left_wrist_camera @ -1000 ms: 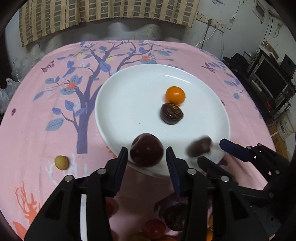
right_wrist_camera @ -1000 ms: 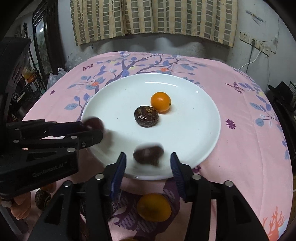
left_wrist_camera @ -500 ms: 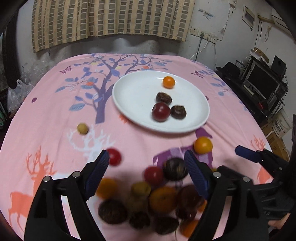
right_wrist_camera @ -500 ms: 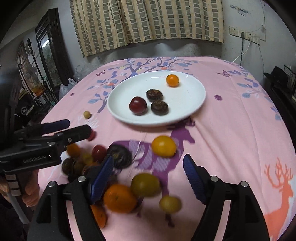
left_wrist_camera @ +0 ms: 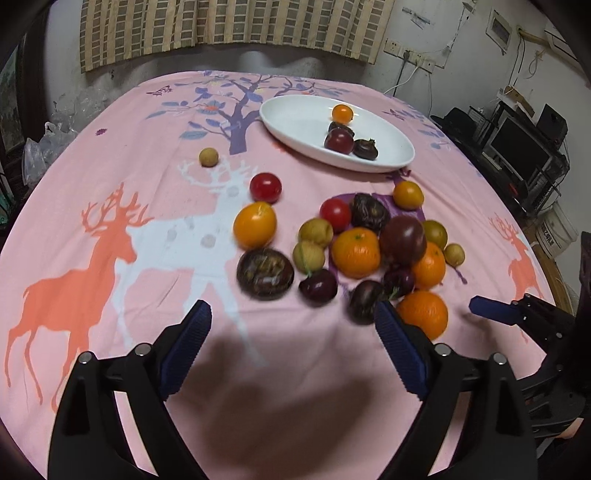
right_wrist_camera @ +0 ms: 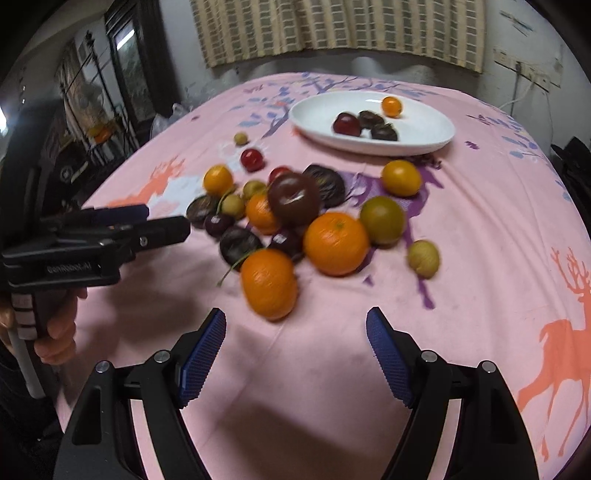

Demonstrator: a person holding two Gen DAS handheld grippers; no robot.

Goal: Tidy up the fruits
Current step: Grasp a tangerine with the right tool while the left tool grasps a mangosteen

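I see a checked curtain (left_wrist_camera: 236, 33) above the pink tablecloth (left_wrist_camera: 110, 177); wall sockets (left_wrist_camera: 410, 61) at right. A dark cabinet (right_wrist_camera: 125, 74) stands left.

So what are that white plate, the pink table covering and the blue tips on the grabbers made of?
The white plate looks like glazed ceramic: smooth, with soft highlights, though melamine is possible. The pink table covering appears to be printed woven cloth: matte, with soft creases by the fruit. The blue pads on the right gripper seem to be ribbed rubber or soft plastic, given their fine ridges.

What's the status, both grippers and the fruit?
Left gripper open, empty. Right gripper open, empty. Four fruits on white plate; pile loose on cloth. Nothing blocking.
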